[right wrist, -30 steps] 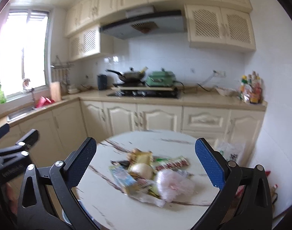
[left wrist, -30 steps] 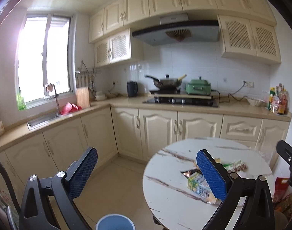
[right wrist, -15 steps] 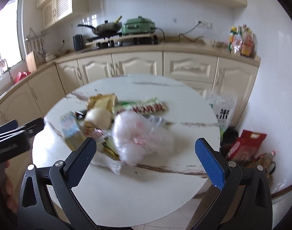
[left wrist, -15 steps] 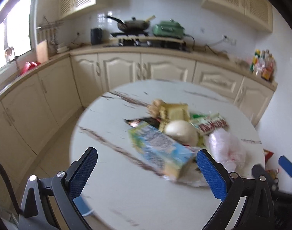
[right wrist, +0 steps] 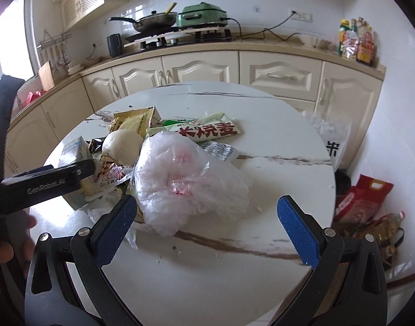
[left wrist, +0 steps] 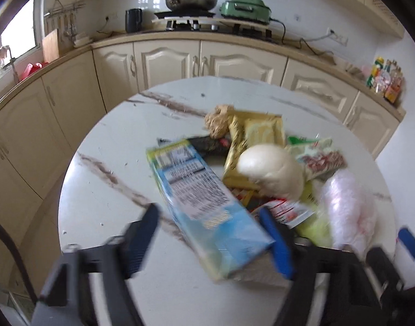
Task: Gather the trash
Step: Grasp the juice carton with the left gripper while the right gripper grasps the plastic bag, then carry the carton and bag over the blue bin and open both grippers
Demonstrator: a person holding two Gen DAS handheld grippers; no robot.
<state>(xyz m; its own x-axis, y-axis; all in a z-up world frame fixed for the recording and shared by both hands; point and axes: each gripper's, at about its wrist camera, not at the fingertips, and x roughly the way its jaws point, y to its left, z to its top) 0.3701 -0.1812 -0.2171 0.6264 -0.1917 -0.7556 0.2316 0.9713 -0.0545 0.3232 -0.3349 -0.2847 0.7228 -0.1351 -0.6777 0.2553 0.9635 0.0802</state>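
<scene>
While the blue carton (left wrist: 207, 206) lies at the near left of the trash heap on the desk (left wrist: 104, 190), long axis running away, left claw (left wrist: 210, 233) has just been closing astride its near end, pads not yet pressing; right claw (right wrist: 207, 225) gapes before the plastic bag (right wrist: 185, 179).
</scene>
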